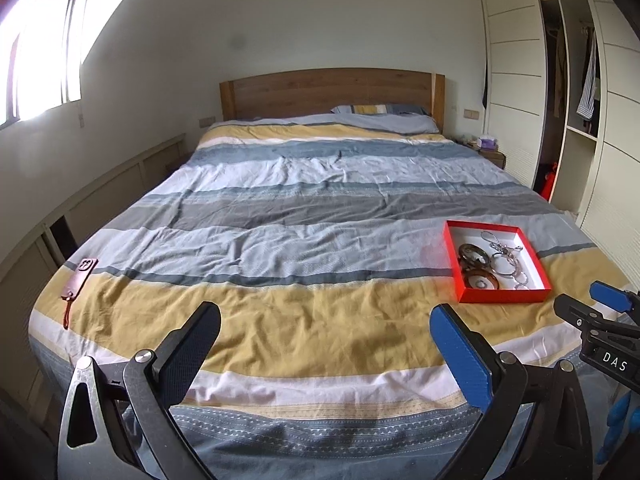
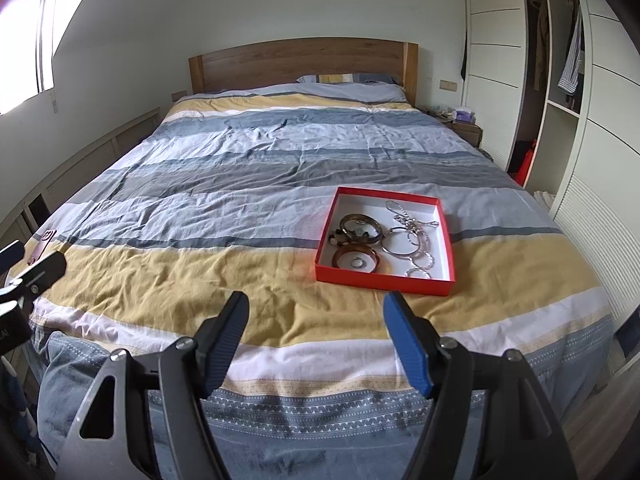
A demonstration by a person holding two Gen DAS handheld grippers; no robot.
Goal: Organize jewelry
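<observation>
Judging from how things lie, the jewelry is already gathered in the red tray, so the step in hand looks like pulling both tools clear, and doing it well means drawing them straight back from the tray without brushing its near wall or dragging the striped duvet under it. The left gripper hangs released with its jaws spread wide and nothing between them, well to the left of the tray; the right gripper is likewise empty, its jaws apart, just in front of the tray's near edge. Inside the tray lie two brown bangles, one behind the other at the left, several silver hoops to their right, and a tangled silver chain toward the far right corner. A phone lies well left of the tray
</observation>
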